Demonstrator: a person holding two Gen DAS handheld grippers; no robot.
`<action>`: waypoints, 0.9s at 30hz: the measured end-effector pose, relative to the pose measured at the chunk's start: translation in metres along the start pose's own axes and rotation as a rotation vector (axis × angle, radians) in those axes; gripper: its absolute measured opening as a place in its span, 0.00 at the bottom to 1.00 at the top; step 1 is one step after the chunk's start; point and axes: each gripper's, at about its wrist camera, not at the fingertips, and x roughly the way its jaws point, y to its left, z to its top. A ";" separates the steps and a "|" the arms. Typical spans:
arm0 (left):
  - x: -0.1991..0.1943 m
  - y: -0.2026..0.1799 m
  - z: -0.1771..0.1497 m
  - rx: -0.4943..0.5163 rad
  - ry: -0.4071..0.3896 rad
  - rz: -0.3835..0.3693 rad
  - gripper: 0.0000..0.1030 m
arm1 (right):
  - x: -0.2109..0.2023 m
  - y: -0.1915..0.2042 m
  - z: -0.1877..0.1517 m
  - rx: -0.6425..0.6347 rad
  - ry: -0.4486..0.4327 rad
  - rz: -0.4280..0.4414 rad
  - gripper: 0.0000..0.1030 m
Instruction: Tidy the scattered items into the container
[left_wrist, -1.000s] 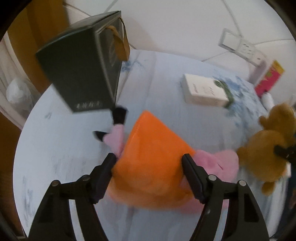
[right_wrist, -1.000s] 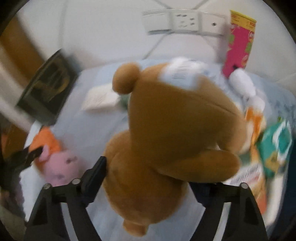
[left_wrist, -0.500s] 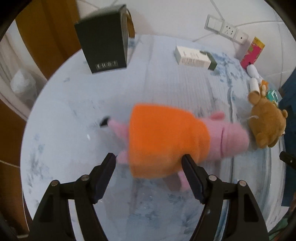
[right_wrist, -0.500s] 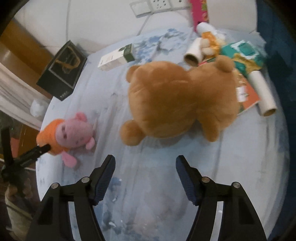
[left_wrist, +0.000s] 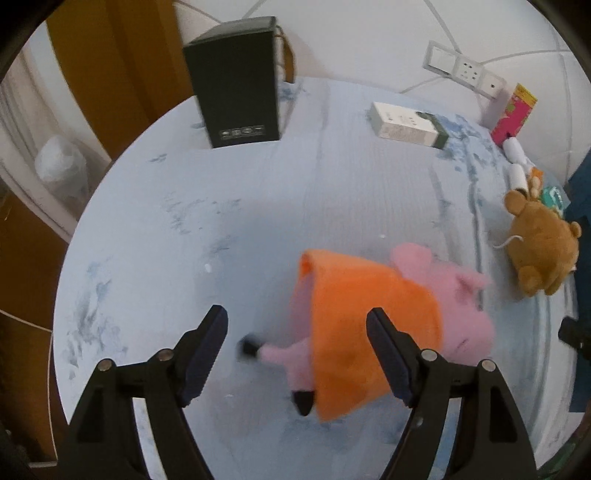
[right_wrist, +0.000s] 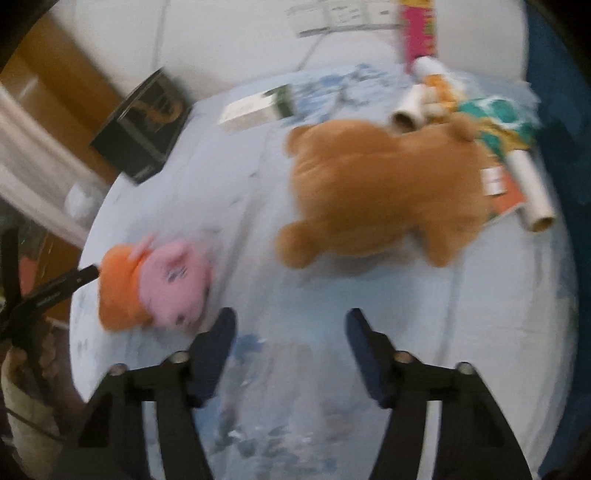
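A pink pig plush in an orange dress lies on the light blue round table; it also shows in the right wrist view. A brown teddy bear lies further right, also seen in the left wrist view. My left gripper is open and empty, above the table with the pig by its right finger. My right gripper is open and empty, hovering short of the bear. A black box-shaped container stands at the table's far left.
A white and green carton lies at the back. A pink box, paper rolls, a teal packet and an orange booklet crowd the far right edge. Wall sockets sit behind.
Both grippers let go of their plush toys and pulled back and up. The pig and the bear now lie on the table. The right view is blurred by motion.
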 end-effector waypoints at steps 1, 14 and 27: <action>0.002 0.005 0.001 -0.008 -0.006 0.014 0.75 | 0.006 0.009 -0.003 -0.018 0.016 0.017 0.56; 0.018 -0.012 -0.015 0.061 0.032 -0.117 0.75 | 0.106 0.082 0.012 -0.112 0.138 0.045 0.56; -0.032 -0.071 0.008 0.234 -0.049 -0.125 0.85 | 0.021 0.047 0.053 -0.026 -0.091 -0.028 0.85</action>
